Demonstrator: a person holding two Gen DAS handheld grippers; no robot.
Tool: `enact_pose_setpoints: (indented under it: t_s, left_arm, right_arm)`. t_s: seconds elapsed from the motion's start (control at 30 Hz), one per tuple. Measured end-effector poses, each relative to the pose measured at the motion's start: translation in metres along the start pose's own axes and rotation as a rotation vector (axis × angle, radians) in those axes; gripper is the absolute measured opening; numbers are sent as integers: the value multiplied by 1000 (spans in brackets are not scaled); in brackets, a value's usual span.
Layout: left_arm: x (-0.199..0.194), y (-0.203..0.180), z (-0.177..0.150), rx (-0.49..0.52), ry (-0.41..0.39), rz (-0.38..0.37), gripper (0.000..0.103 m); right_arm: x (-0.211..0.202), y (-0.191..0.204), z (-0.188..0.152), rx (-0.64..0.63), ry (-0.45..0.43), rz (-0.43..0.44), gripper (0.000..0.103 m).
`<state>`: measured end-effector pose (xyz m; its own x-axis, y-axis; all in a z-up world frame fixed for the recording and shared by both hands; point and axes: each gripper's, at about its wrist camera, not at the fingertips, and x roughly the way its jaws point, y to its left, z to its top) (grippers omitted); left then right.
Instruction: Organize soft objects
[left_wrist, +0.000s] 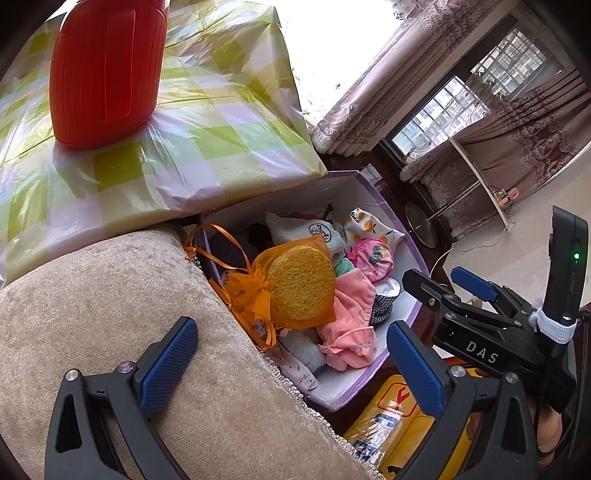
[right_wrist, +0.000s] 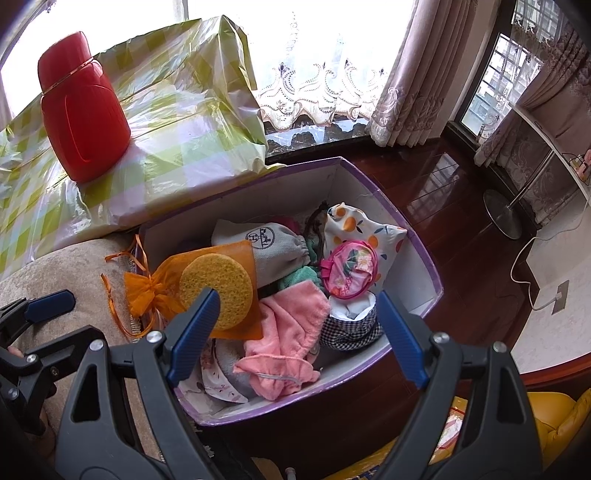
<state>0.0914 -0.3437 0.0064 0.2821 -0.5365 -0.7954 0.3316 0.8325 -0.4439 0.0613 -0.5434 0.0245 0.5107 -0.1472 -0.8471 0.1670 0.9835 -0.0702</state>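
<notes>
A purple-edged box (right_wrist: 421, 258) is seen from both wrist views, filled with soft items; an orange mesh pouch (right_wrist: 236, 291) holding a round yellow sponge (left_wrist: 301, 282) lies at the box's left edge, its ribbon trailing over the rim onto a beige cushion (left_wrist: 110, 314). Inside the box, a pink towel (right_wrist: 291, 332) is bunched near the front, with a grey drawstring bag (right_wrist: 273, 247), an orange-print pouch (right_wrist: 362, 225) and a round pink floral pouch (right_wrist: 349, 267) behind it. The left gripper (left_wrist: 291, 365) is held with jaws wide apart over the cushion beside the box, nothing between them; the right gripper (right_wrist: 297, 336) is likewise spread open above the box's front, empty. A red jar (right_wrist: 81, 110) stands on a green checked cloth (right_wrist: 177, 122) behind the box.
</notes>
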Motion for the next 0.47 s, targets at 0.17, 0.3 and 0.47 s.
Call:
enact_pose_setpoints:
  t_s: [0.17, 0.3, 0.47]
  left_arm:
    - [3, -1, 2, -3, -3, 7, 103]
    - [5, -2, 4, -3, -4, 14, 103]
    - [5, -8, 5, 30, -36, -1, 103]
  right_arm:
    - [0, -1, -1, 4, 3, 0, 88]
    - [1, -1, -2, 7, 6, -1, 88]
    - [1, -1, -4, 14, 9, 5, 88]
